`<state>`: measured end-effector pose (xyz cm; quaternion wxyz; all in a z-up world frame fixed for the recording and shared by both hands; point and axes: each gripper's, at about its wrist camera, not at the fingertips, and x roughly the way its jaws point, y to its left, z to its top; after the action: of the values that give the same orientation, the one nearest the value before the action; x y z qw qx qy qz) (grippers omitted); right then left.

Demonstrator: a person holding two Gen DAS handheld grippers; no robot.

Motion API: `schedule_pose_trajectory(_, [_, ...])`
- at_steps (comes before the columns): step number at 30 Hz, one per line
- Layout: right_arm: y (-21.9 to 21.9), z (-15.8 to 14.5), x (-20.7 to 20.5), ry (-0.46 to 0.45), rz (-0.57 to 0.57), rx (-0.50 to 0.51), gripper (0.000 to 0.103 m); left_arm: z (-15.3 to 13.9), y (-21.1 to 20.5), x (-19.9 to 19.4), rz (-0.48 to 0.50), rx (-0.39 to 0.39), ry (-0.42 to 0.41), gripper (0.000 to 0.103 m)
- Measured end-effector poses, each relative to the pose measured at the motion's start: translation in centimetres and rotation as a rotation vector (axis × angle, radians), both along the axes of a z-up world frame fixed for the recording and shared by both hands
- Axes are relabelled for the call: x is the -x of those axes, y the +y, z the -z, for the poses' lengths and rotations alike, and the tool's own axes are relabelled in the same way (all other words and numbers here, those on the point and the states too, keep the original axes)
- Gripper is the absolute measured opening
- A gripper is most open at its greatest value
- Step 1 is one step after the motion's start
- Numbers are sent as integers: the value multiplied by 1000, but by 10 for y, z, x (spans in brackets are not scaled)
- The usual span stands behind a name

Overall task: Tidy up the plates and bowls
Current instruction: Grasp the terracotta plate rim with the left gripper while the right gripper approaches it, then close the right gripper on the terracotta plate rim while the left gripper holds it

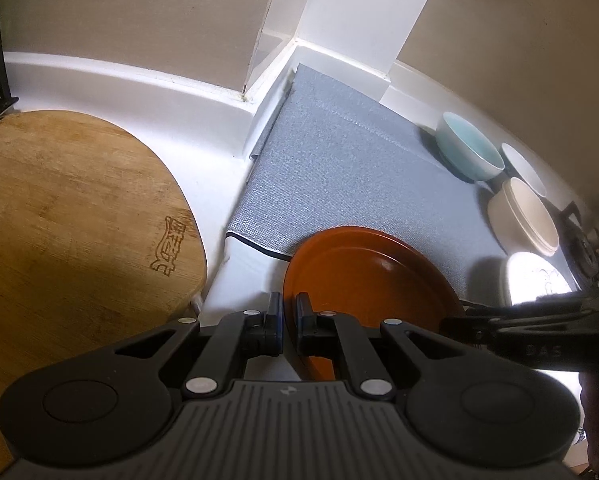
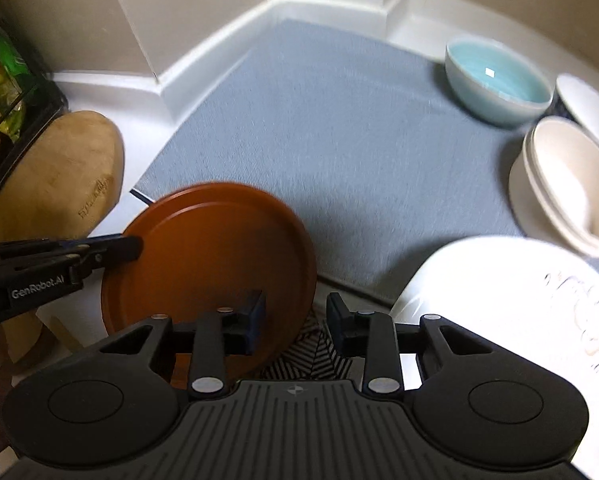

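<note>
The orange plate (image 2: 207, 264) is pinched at its left edge by the left gripper (image 2: 133, 247); the right gripper (image 2: 295, 316) is held apart, low in the frame

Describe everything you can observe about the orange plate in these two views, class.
The orange plate is round, glossy, rust-orange, probably glazed ceramic or plastic, with a shallow raised rim and flat centre. It sits tilted, partly over the front edge of the grey mat. The left hand-held gripper is shut on its rim. The right hand-held gripper straddles the opposite rim, jaws apart and not pressing. Nothing lies on the plate.
</note>
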<state>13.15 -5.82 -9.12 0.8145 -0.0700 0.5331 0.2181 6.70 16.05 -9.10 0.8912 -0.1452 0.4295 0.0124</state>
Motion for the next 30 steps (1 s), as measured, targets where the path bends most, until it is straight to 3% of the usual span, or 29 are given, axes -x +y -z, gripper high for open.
schedule_pose_trajectory(2, [-2, 5, -1, 24, 10, -10, 24, 1, -1, 1, 0, -5, -6, 6])
schedule_pose_trajectory(9, [-9, 4, -2, 18, -10, -52, 13, -7, -6, 13, -34, -26, -22, 6])
schedule_pose_trajectory(20, [-38, -27, 13, -59, -71, -168, 12, -36, -35, 39, -87, -98, -65, 6])
schedule_pose_trajectory(30, [-113, -55, 29, -106, -48, -216, 12, -62, -113, 45, -35, -135, -123, 6])
